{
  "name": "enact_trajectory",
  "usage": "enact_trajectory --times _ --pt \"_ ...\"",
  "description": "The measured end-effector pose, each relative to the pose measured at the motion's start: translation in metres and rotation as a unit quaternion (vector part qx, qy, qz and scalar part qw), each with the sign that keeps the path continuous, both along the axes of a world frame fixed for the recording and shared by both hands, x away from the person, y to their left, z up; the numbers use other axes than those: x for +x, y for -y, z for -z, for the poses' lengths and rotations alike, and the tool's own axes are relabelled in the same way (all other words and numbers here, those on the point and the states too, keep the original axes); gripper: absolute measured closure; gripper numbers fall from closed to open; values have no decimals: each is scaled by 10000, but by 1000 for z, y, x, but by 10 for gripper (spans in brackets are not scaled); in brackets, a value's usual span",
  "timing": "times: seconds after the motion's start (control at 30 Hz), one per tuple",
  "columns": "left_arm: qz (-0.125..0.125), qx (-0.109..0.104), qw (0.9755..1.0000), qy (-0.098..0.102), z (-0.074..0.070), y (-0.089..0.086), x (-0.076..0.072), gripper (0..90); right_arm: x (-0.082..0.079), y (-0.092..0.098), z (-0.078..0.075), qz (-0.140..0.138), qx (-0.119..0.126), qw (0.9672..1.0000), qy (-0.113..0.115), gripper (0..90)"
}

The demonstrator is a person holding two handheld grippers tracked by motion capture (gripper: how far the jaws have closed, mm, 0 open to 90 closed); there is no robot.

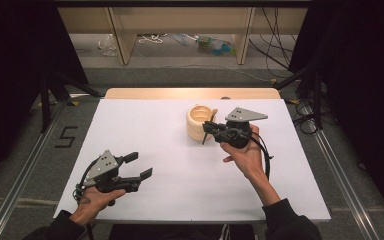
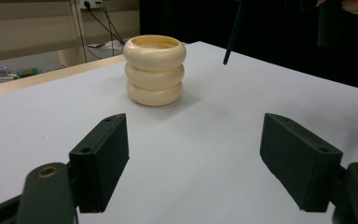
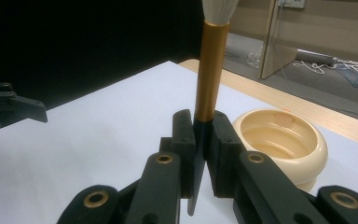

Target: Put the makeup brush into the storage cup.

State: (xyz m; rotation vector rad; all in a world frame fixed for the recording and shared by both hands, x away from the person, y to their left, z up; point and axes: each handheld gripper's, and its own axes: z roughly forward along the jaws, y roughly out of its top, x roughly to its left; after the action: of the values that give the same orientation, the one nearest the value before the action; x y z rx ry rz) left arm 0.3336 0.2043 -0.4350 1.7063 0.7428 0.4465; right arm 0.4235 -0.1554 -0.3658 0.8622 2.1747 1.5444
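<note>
Progress stands at the carrying stage. Right claw is clamped on the dark handle of a brush, bristles up, held just beside the cream ribbed pot at the far middle of the white surface. Left claw rests wide apart and empty, near the front edge. Judged outstanding: placing the brush into the pot.

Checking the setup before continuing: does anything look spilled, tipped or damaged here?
Nothing stands out. The cream ribbed pot stands upright on the white table, the right gripper clamps a brush, and the left gripper is open.
</note>
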Motion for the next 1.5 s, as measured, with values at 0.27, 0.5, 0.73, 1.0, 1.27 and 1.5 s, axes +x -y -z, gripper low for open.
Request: enact_trajectory --times 0.27,0.5,0.73,1.0,1.27,1.5 --pt "-21 -20 10000 5 0 0 -1 234 5 3 -5 90 -19 9999 94 831" --pt "-66 -40 10000 20 0 0 -2 234 13 5 -5 197 -81 9998 59 831" --pt "-93 -26 9999 52 0 -2 -1 234 21 7 -4 282 -98 9995 43 831" --pt "-144 7 9999 78 0 -4 0 232 29 11 -4 415 -154 9989 138 831" --pt "-155 18 9999 65 0 -5 0 221 34 13 -9 464 -118 9988 118 831" --pt "-157 24 9998 71 1 -5 1 202 40 13 -11 531 -101 9985 86 831"
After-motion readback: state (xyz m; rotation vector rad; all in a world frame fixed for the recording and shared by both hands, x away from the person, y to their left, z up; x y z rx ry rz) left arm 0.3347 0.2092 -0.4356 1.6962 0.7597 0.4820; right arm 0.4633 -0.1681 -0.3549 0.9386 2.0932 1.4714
